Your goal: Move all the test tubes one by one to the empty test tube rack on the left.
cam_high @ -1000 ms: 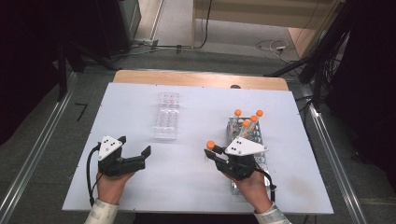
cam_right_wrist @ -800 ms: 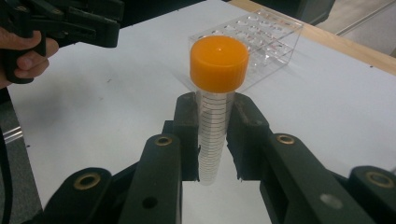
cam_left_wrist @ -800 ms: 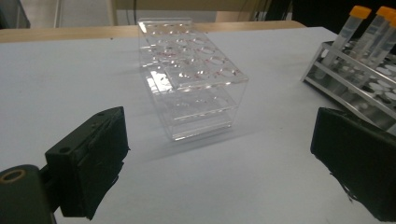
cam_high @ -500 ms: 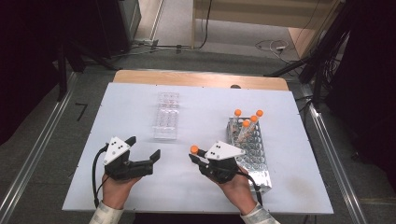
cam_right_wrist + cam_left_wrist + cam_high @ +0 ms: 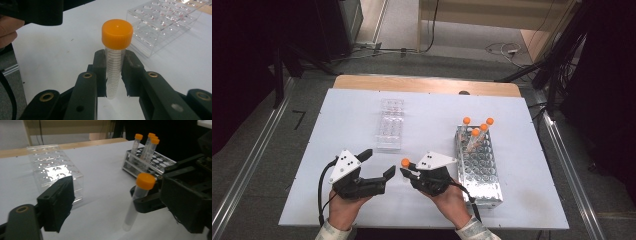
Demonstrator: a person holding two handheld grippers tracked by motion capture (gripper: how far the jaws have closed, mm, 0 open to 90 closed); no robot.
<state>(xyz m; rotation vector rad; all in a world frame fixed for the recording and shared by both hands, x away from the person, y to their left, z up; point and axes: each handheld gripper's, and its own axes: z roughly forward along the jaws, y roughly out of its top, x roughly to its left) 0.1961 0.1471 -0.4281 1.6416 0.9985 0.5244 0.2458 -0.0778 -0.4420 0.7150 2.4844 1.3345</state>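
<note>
My right gripper (image 5: pixel 408 172) is shut on a clear tube with an orange cap (image 5: pixel 405 162), holding it upright over the table's front middle. In the right gripper view the two pads (image 5: pixel 100 72) press on the tube (image 5: pixel 115 75) below its cap. My left gripper (image 5: pixel 378 164) is just left of it, open, pointing at the tube. Its jaws have just been closing a little, with nothing between them. In the left gripper view one finger (image 5: pixel 58 202) stands at the left and the tube (image 5: pixel 140 197) at the right, gripped by the other gripper.
A metal rack (image 5: pixel 484 172) stands at the right with three orange-capped tubes (image 5: pixel 477 131) in its far end. A clear plastic rack (image 5: pixel 390 125) with no tubes in it sits left of centre, farther back. The white table ends close behind both hands.
The right gripper has carried the tube left, away from the metal rack. The left gripper has moved right toward it, so the two now nearly meet.
</note>
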